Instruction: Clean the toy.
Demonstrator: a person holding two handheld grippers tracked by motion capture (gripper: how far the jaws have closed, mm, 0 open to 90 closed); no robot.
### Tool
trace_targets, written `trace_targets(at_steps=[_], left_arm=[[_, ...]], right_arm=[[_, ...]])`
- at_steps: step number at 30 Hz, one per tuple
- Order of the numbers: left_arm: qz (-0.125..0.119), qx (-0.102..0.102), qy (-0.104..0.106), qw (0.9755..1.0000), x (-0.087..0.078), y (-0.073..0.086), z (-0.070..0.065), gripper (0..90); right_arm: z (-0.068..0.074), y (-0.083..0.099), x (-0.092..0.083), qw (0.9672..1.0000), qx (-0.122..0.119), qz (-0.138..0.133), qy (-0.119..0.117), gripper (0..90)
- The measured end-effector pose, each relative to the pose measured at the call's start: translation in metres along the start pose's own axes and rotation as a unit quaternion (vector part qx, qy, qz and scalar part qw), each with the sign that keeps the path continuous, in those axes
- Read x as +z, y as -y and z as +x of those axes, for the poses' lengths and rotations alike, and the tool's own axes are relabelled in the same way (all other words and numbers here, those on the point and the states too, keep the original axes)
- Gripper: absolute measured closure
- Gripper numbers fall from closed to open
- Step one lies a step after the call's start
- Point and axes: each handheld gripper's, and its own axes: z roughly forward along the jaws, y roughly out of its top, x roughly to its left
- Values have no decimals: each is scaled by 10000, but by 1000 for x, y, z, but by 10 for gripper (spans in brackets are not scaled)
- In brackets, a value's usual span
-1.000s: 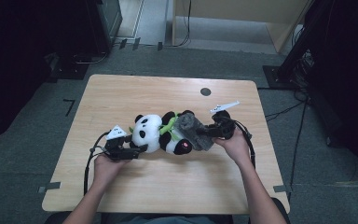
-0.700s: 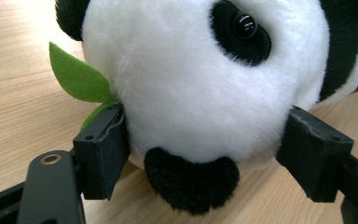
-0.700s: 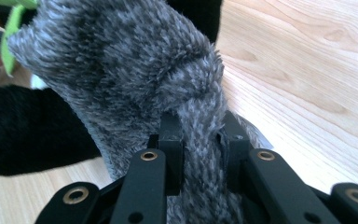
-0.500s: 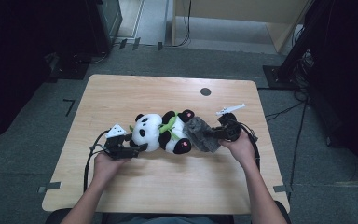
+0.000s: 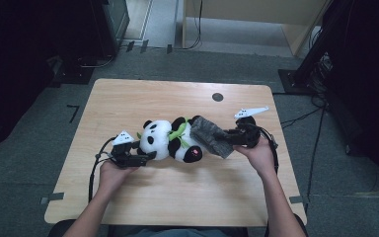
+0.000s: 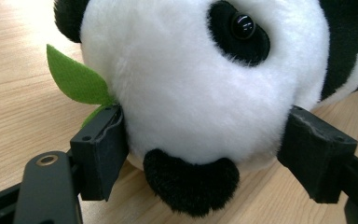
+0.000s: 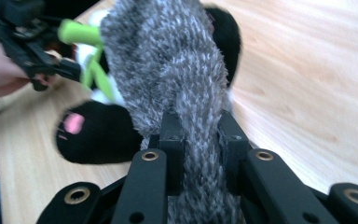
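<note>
A black-and-white plush panda (image 5: pixel 170 140) lies on its side on the wooden table (image 5: pixel 128 103), with a green felt leaf (image 6: pixel 74 79) at its head. My left gripper (image 5: pixel 148 155) is shut on the panda's head (image 6: pixel 191 84), one jaw pressed into the white fur on each side. My right gripper (image 5: pixel 229 139) is shut on a fuzzy grey cloth (image 5: pixel 209 136) that reaches over the panda's lower body. In the right gripper view the grey cloth (image 7: pixel 168 56) runs up from the pinched jaws, and a black foot with a pink pad (image 7: pixel 93 133) lies beside it.
A small dark round disc (image 5: pixel 217 97) sits near the table's far edge. Cables trail from both grippers across the near part of the table. Dark equipment and a black stand (image 5: pixel 316 54) surround the table on the grey floor.
My right hand has moved to the right and slightly up, drawing the grey cloth out from the panda. The left hand and the panda's head have stayed put.
</note>
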Motion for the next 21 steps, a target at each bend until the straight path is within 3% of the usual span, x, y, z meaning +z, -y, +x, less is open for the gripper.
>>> trace_targets(at_steps=[5, 11, 17, 21], left_arm=[[-23, 10, -19, 10000, 0, 0, -1, 209], [-43, 58, -59, 10000, 0, 2, -2, 207], [-22, 48, -105, 9999, 0, 2, -4, 205], [-31, 56, -113, 9999, 0, 2, -4, 205]], right_arm=[[17, -15, -3, 9993, -277, -212, -168, 769], [31, -31, 0, 9981, -438, -363, -256, 769], [39, -44, 20, 9976, -516, -340, -321, 769], [37, -42, 36, 9987, -397, -187, -274, 769]])
